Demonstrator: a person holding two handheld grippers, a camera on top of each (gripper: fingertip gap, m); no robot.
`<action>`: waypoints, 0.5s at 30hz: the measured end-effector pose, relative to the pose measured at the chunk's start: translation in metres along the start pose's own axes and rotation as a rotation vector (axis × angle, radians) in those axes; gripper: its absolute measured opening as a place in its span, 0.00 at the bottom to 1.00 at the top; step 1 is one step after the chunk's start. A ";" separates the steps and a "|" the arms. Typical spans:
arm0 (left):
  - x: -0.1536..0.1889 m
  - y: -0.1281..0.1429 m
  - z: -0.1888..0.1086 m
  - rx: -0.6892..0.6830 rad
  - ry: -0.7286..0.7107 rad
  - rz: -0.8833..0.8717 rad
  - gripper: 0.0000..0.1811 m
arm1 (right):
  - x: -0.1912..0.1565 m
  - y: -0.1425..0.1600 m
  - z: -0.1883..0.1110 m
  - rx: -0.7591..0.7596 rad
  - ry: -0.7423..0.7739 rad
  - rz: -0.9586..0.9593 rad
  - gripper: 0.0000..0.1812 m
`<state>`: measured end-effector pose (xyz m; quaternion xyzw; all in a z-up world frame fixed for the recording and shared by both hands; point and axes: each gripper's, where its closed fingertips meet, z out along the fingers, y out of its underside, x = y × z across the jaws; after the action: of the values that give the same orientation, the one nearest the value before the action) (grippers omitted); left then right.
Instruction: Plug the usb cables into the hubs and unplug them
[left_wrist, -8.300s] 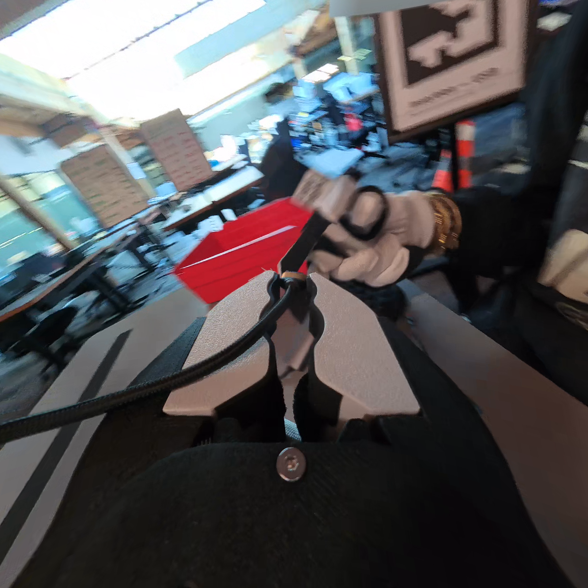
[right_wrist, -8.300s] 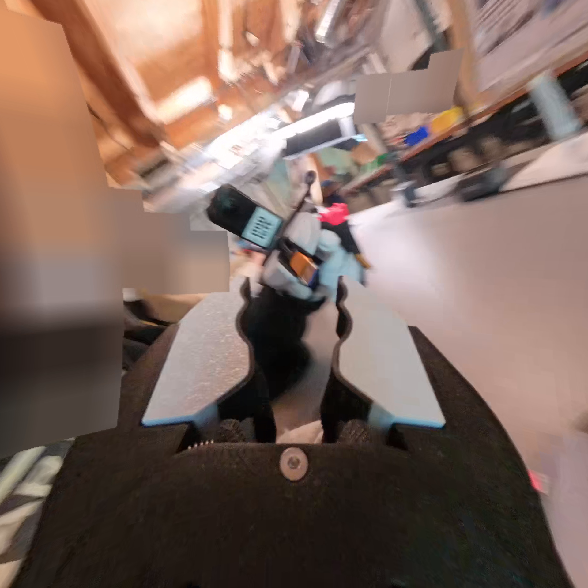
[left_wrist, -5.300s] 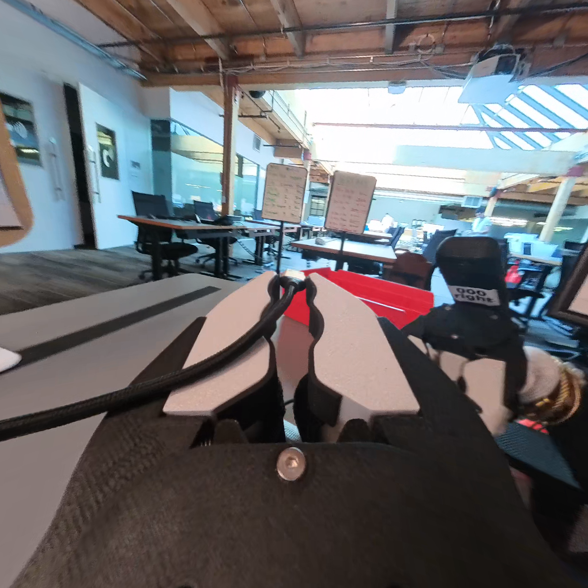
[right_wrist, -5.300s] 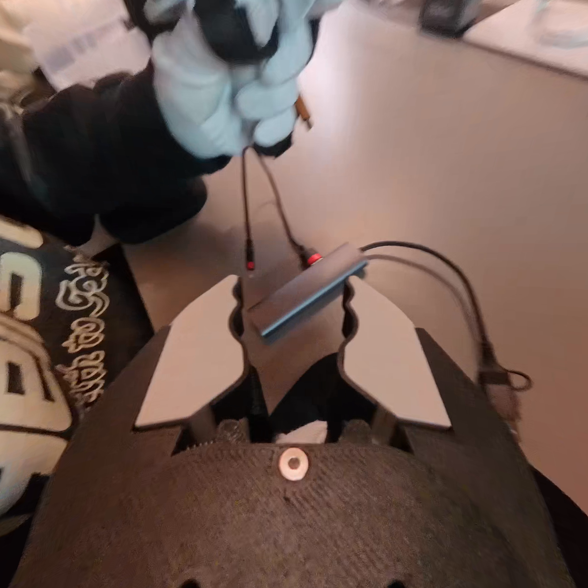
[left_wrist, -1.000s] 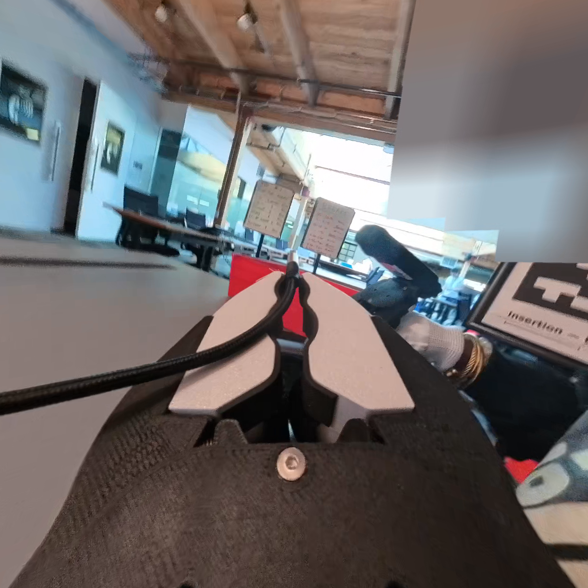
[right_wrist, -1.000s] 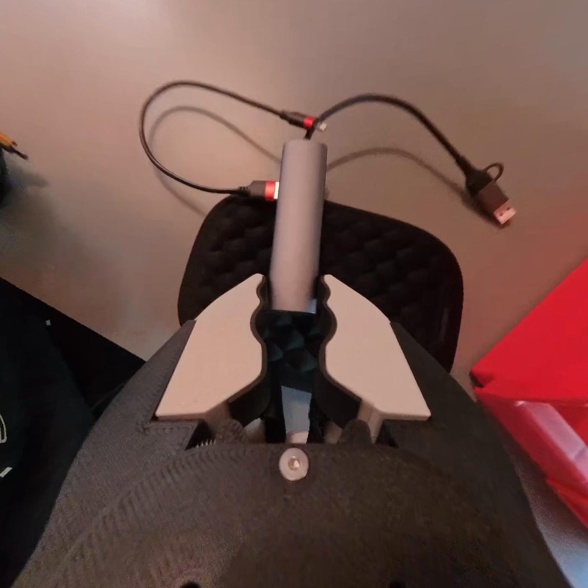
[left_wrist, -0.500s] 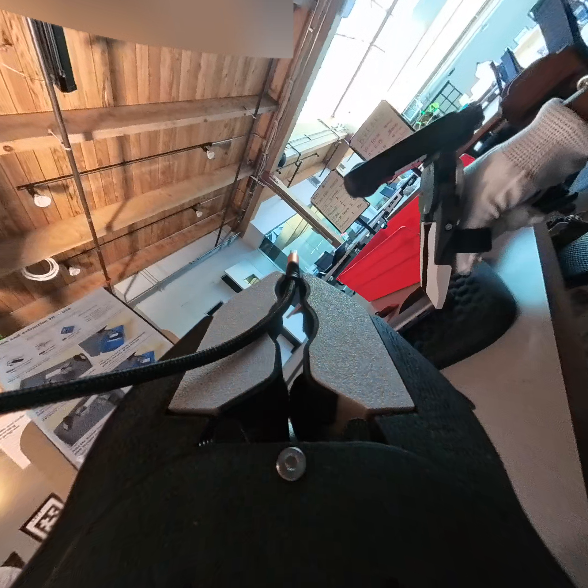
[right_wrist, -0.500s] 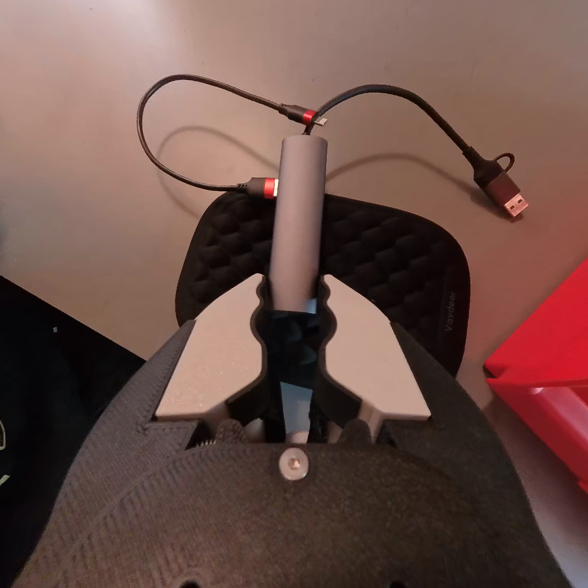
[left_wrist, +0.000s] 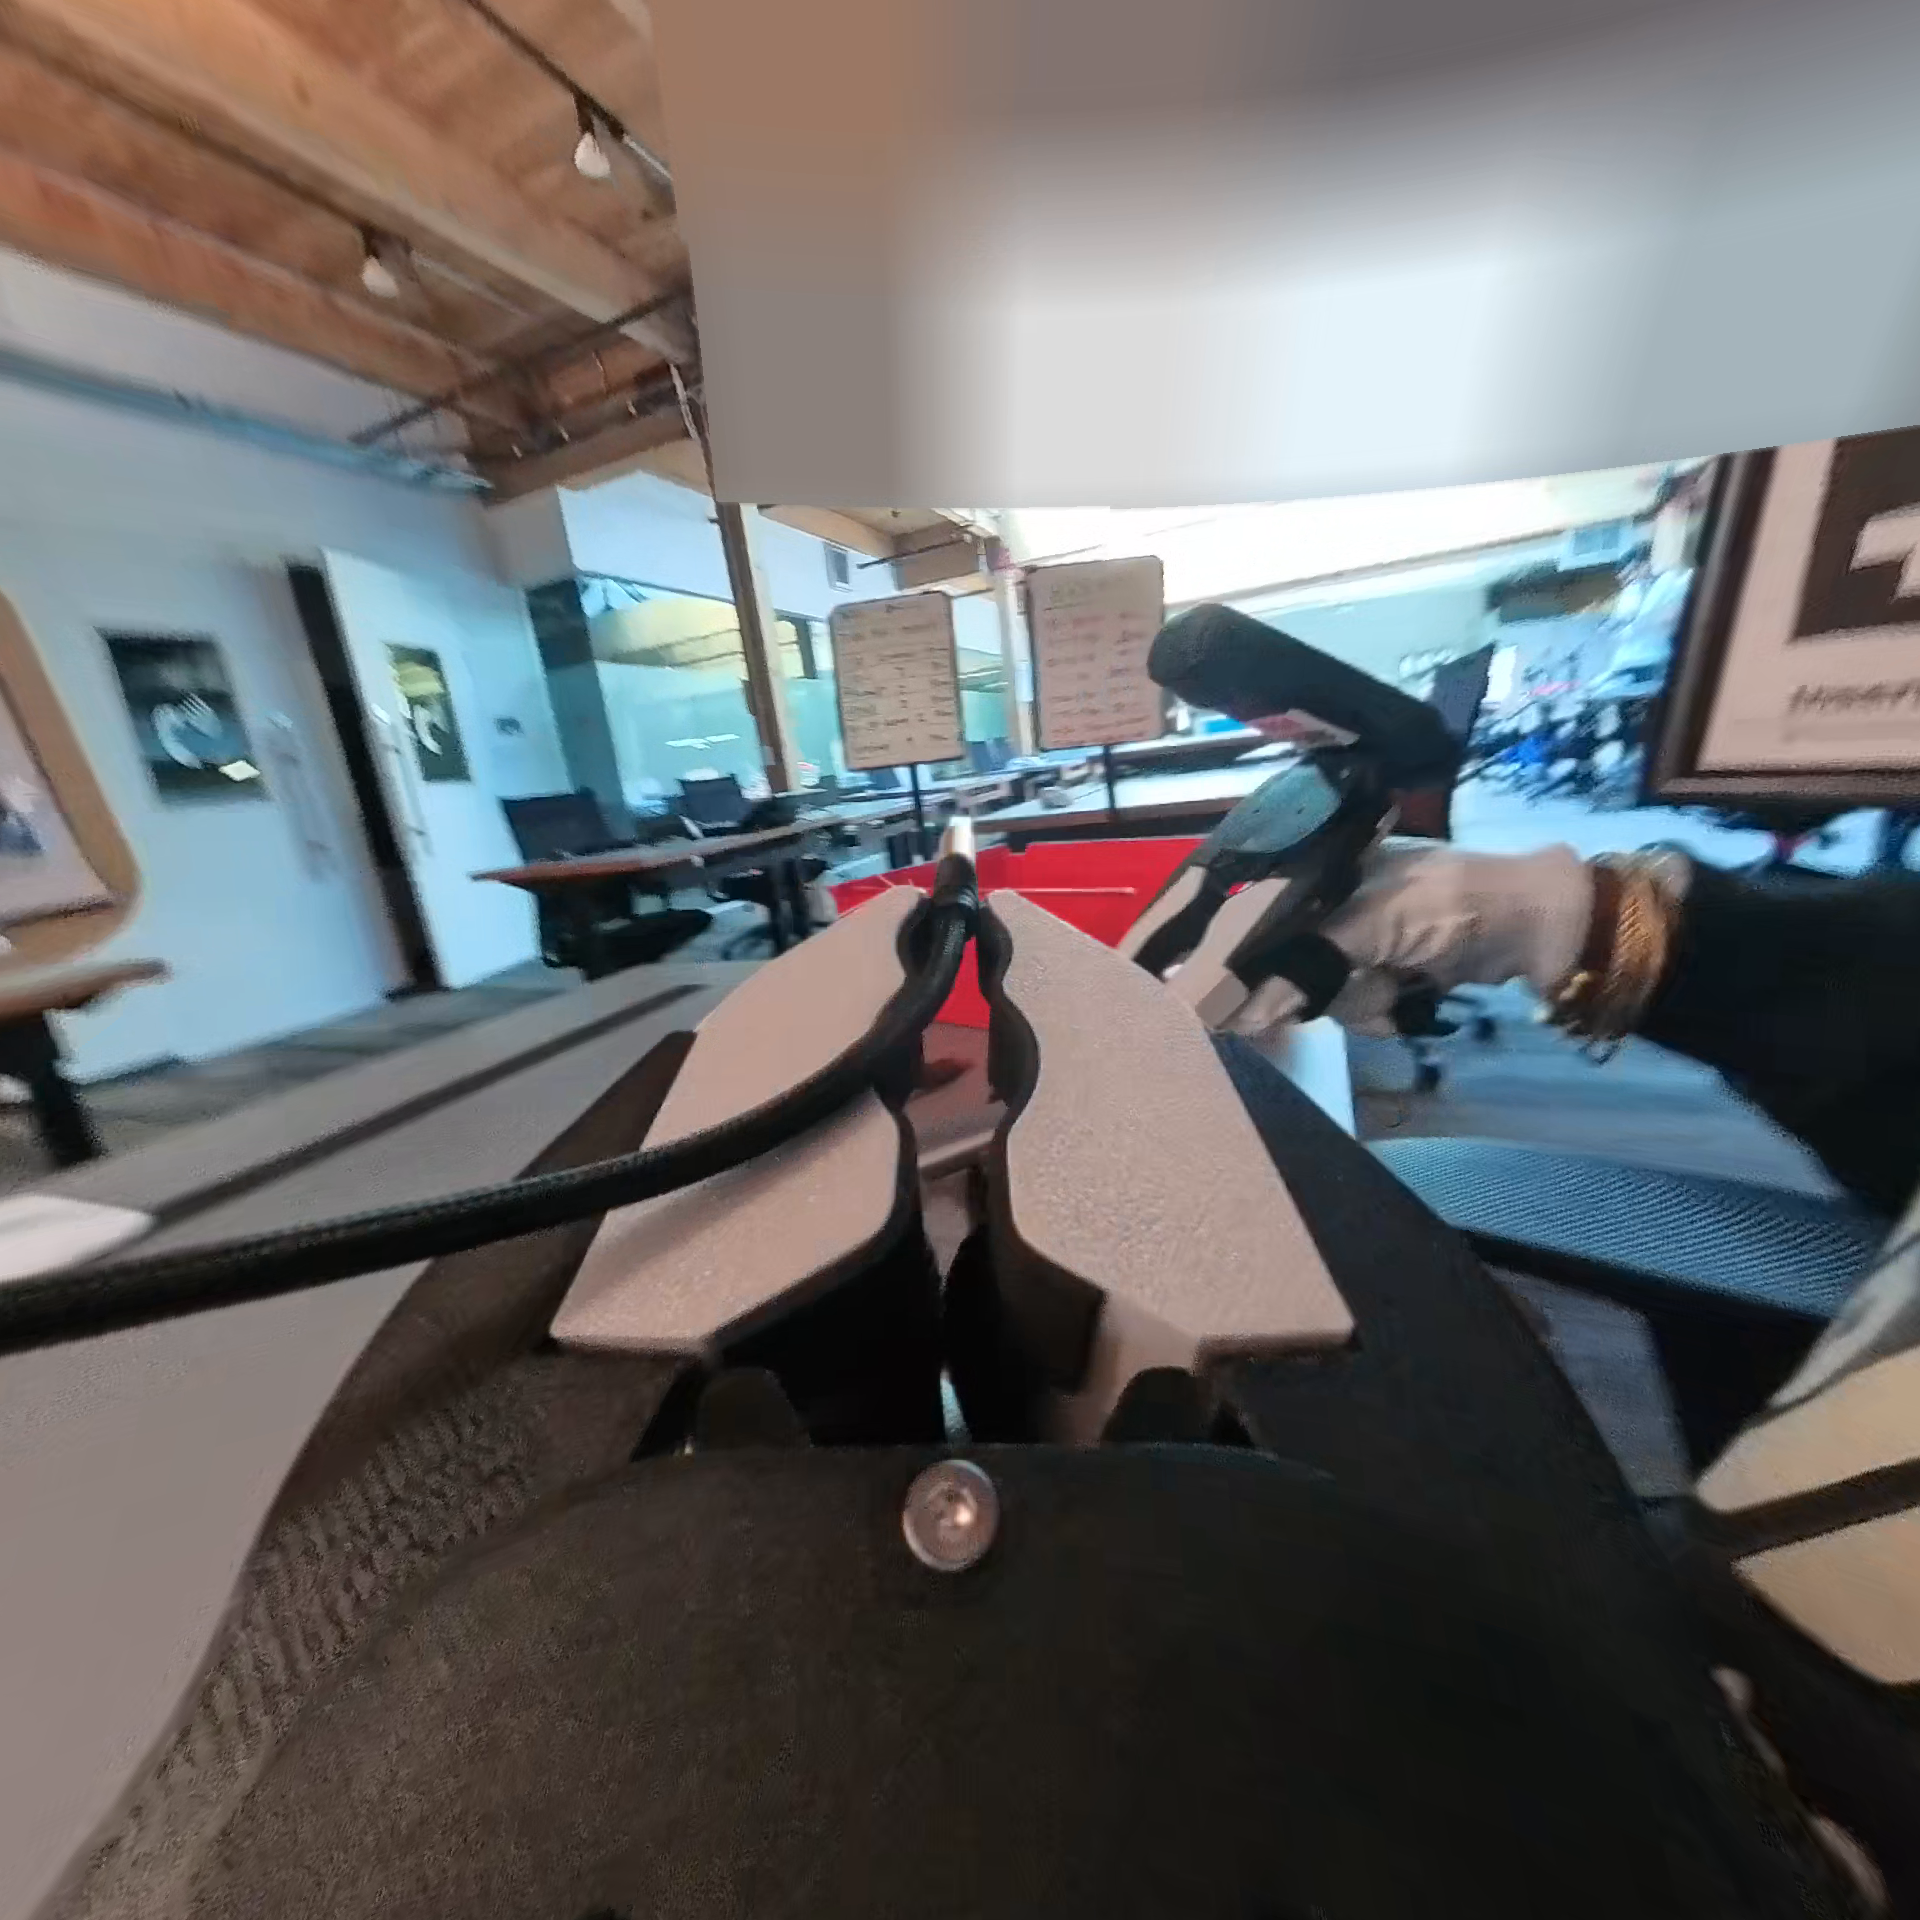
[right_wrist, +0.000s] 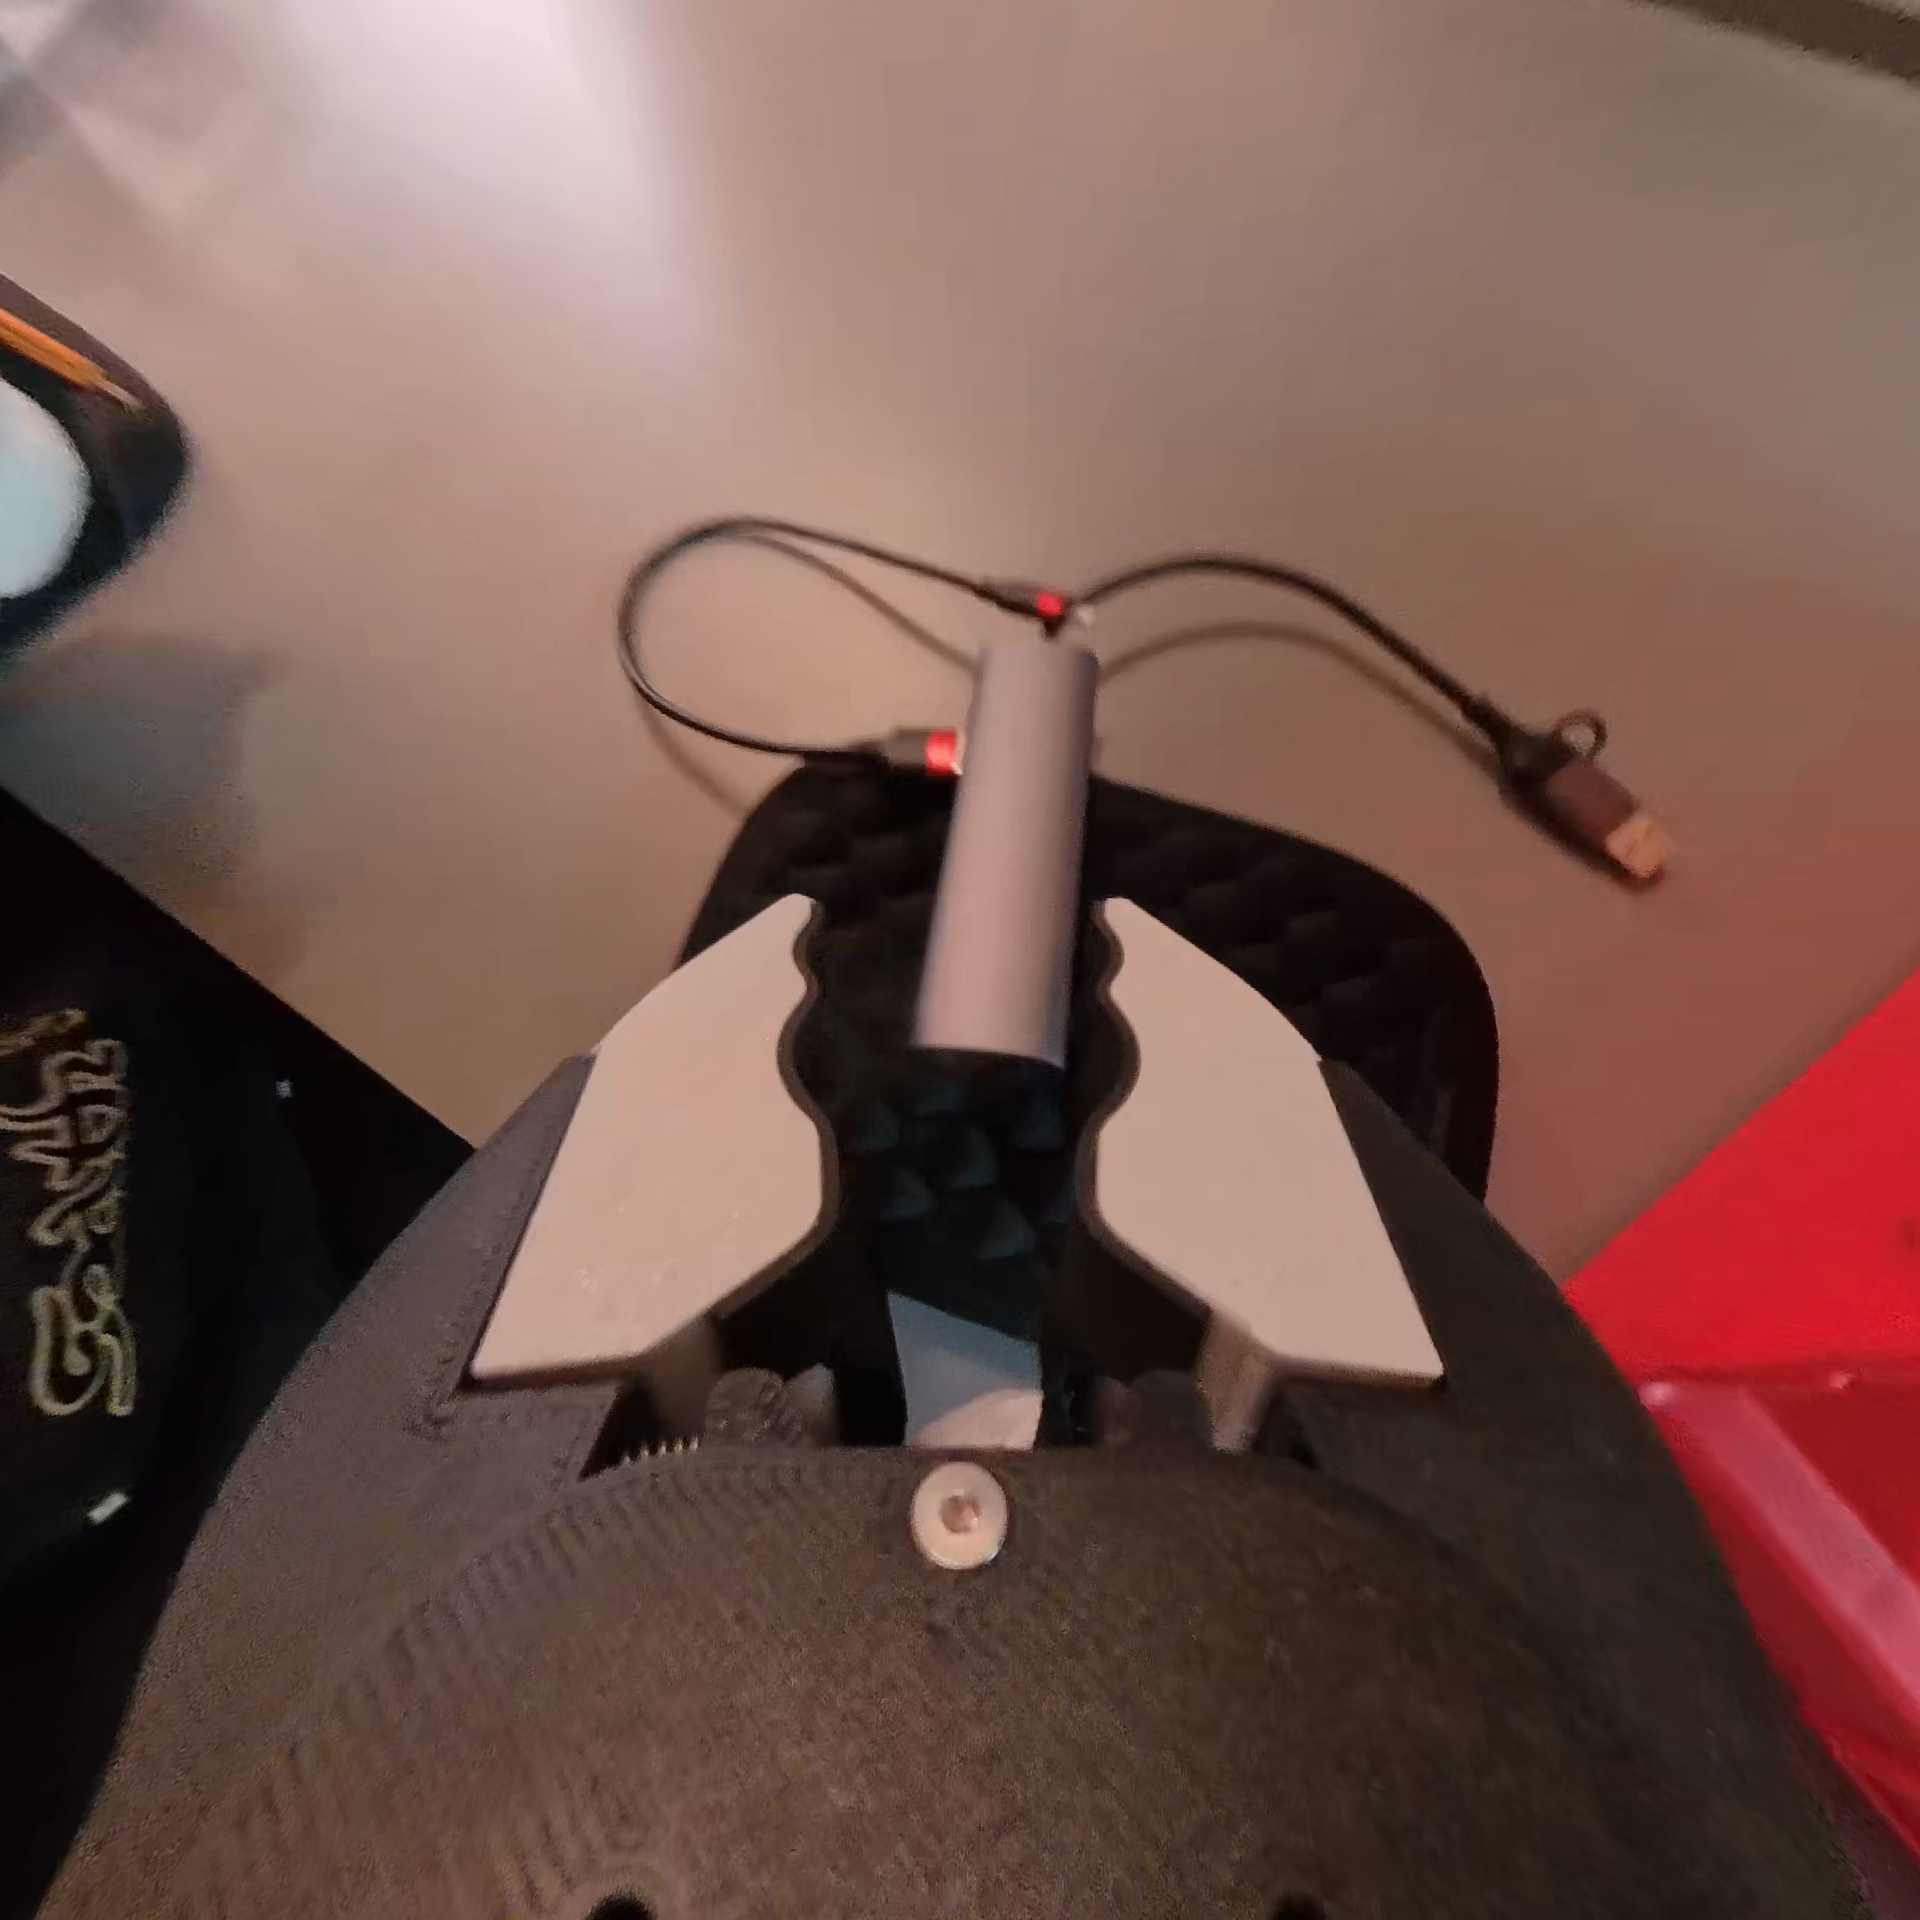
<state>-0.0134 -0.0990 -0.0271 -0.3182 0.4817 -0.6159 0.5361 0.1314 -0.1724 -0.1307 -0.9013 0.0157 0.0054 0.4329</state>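
Observation:
My left gripper (left_wrist: 952, 925) is shut on a black braided USB cable (left_wrist: 623, 1184). The cable's metal plug (left_wrist: 958, 837) pokes out past the fingertips, held up above the table. My right gripper (right_wrist: 958, 914) is open. The grey USB hub (right_wrist: 1018, 831) lies lengthwise between its fingers on a black quilted pad (right_wrist: 1299, 935), with a gap to the left finger. A short black cable with red-ringed plugs (right_wrist: 727, 665) is plugged into the hub's left side. The hub's own lead ends in a loose plug (right_wrist: 1595, 826) on the table. The right gripper also shows in the left wrist view (left_wrist: 1195, 961), held by a white-gloved hand (left_wrist: 1444, 925).
A red bin (right_wrist: 1766, 1351) stands at the right of the pad; it also shows in the left wrist view (left_wrist: 1049, 883). The grey table (right_wrist: 935, 312) stretches beyond the hub. A dark sleeve and glove (right_wrist: 62, 488) are at the left edge. Some 20 cm of space lies between my two pairs of fingers.
My right gripper's jaws have spread and let go of the hub, which now rests on the pad. The left view has swung back to level, cable still gripped.

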 end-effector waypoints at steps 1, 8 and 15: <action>-0.003 -0.002 -0.002 0.004 0.014 -0.057 0.04 | -0.005 -0.009 -0.001 0.036 -0.021 -0.012 0.27; -0.019 -0.016 -0.015 -0.021 0.108 -0.193 0.03 | -0.066 -0.083 0.009 0.312 -0.326 -0.055 0.27; -0.054 0.000 -0.028 -0.104 0.072 -0.296 0.03 | -0.069 -0.104 0.040 0.356 -0.392 -0.045 0.25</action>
<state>-0.0273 -0.0399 -0.0302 -0.3907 0.4797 -0.6735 0.4045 0.0664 -0.0747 -0.0726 -0.7928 -0.0880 0.1674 0.5793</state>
